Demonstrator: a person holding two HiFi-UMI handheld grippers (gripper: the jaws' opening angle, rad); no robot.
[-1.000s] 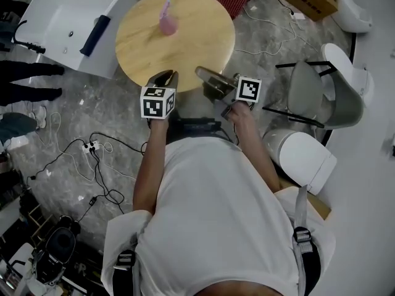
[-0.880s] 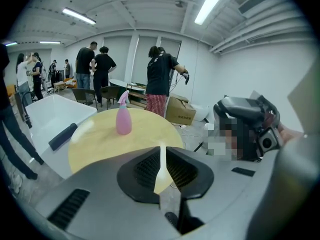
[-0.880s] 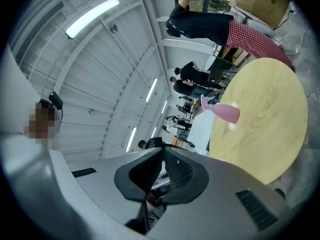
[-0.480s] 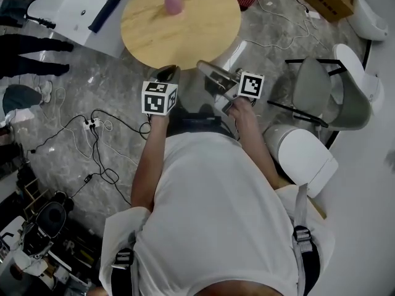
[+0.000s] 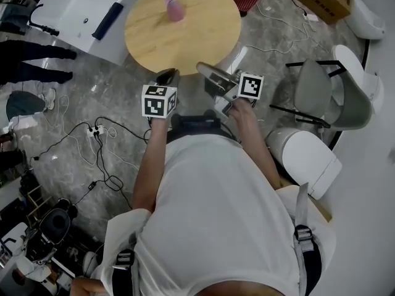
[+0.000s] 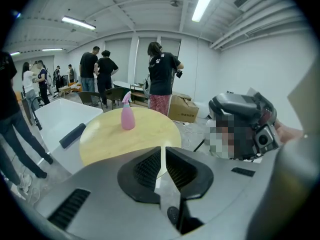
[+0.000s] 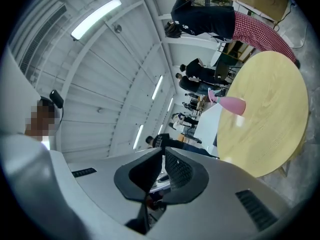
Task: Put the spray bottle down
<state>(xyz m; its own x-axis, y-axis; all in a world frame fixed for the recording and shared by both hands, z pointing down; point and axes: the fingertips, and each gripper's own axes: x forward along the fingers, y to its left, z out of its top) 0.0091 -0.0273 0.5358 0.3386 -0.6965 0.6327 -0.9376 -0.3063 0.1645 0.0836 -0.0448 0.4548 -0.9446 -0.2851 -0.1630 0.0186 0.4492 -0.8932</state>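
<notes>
Head view: the bottle (image 5: 174,10) stands upright on the far part of the round table (image 5: 210,42), free of both tools. The left gripper (image 5: 166,76) and the right gripper (image 5: 207,72) hang off the table's near edge, well apart from the bottle. It lies almost straight ahead of the left one, so that hand looks the nearer.

Left gripper view: the jaws are together with nothing between them. The bottle (image 6: 127,115) shows beyond and above them, long axis vertical, nozzle on top.

Right gripper view: these jaws too are closed and empty. The picture is rolled, so the bottle (image 7: 229,104) looks sideways on the table (image 7: 270,129).

The putting-down seems done.
</notes>
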